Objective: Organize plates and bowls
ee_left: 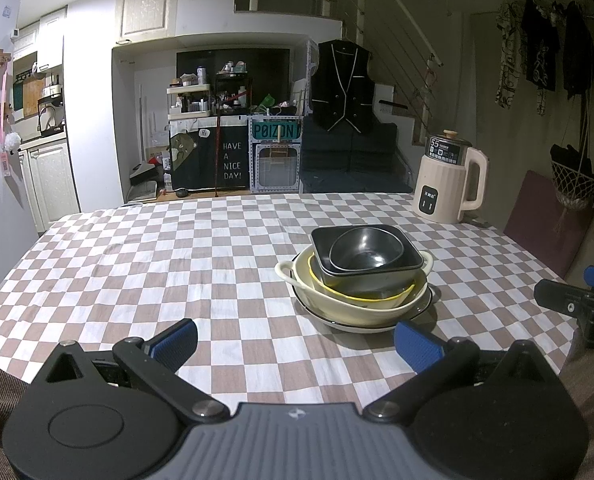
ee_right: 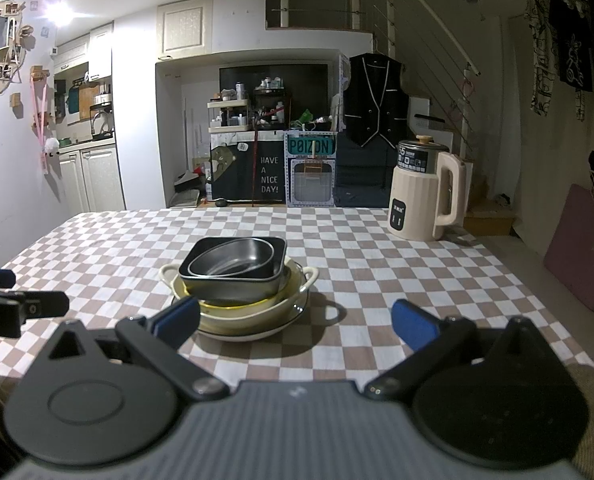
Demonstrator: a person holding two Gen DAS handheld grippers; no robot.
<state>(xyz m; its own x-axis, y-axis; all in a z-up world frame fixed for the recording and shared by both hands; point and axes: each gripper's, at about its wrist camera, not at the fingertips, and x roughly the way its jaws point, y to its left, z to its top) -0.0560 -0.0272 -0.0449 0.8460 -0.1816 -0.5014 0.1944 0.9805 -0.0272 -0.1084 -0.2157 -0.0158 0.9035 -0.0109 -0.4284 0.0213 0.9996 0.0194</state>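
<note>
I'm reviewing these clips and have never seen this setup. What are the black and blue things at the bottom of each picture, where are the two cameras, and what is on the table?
There is no robot here. A person holds a two-finger gripper in each hand, with a wide-angle camera on each looking forward along its blue-padded fingers. One picture comes from the left gripper, the other from the right gripper. Both are open and hold nothing. On the checkered tablecloth stands a stack of dishes: a plate at the bottom, a cream bowl with handles, a yellow-rimmed bowl, then a dark square bowl with a dark round bowl inside. A cream kettle stands at the far right.
</note>
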